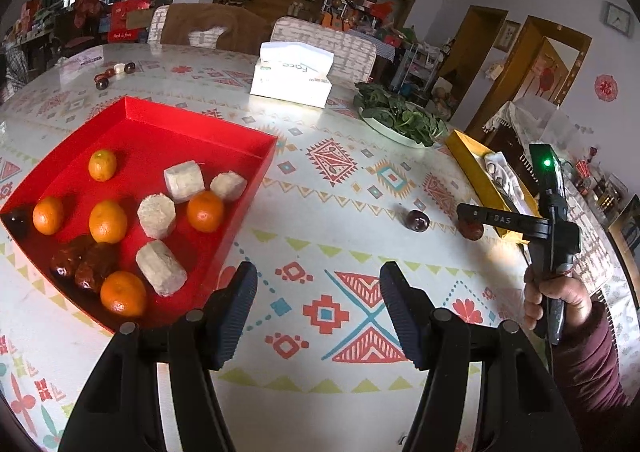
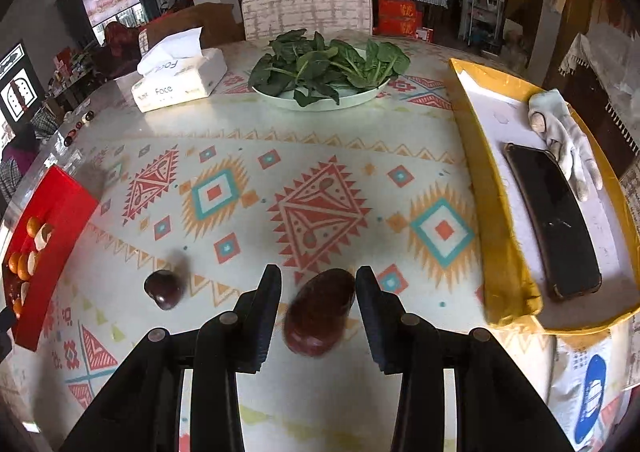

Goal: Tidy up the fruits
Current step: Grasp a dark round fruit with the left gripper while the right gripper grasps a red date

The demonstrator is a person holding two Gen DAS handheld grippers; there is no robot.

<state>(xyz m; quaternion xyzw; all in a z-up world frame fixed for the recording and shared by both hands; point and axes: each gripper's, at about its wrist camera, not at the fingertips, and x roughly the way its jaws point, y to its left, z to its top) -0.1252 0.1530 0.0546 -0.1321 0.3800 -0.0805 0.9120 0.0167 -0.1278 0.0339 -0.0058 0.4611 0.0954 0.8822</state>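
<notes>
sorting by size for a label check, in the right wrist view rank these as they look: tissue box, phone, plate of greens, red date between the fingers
1. plate of greens
2. phone and tissue box: look alike, unranked
3. red date: smallest, though nearness to the camera enlarges it

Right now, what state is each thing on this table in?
Left tool: open, empty.
Right tool: open, straddling a dark red fruit.
Second dark fruit: loose on the table.
Red tray: holding oranges, pale chunks, dark fruits.
Tissue box: open, tissue sticking out.
</notes>
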